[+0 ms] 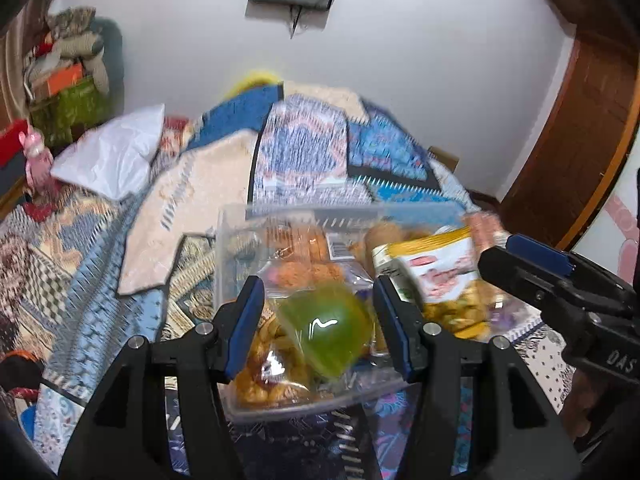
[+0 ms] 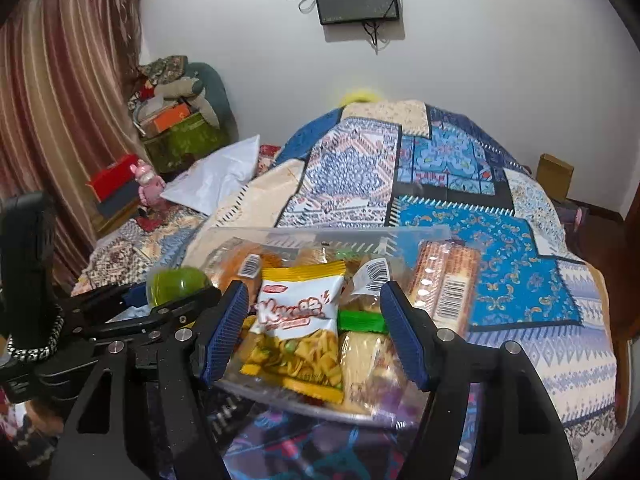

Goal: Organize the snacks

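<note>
While a clear bin (image 2: 304,236) of snacks rests on the bed (image 2: 520,264), both the left gripper (image 1: 318,320) and right gripper (image 2: 312,332) are held spread, nothing pinched, with a green cup (image 1: 326,330) seen between the left fingers.

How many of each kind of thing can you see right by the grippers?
Clear plastic bin: 1
Green jelly cup: 1
Yellow-and-white snack packet: 1
Biscuit pack with barcode: 1
Hand-held gripper: 2, left and right
Total: 6, not counting the blurry snack bags heaped deeper in the bin.
</note>
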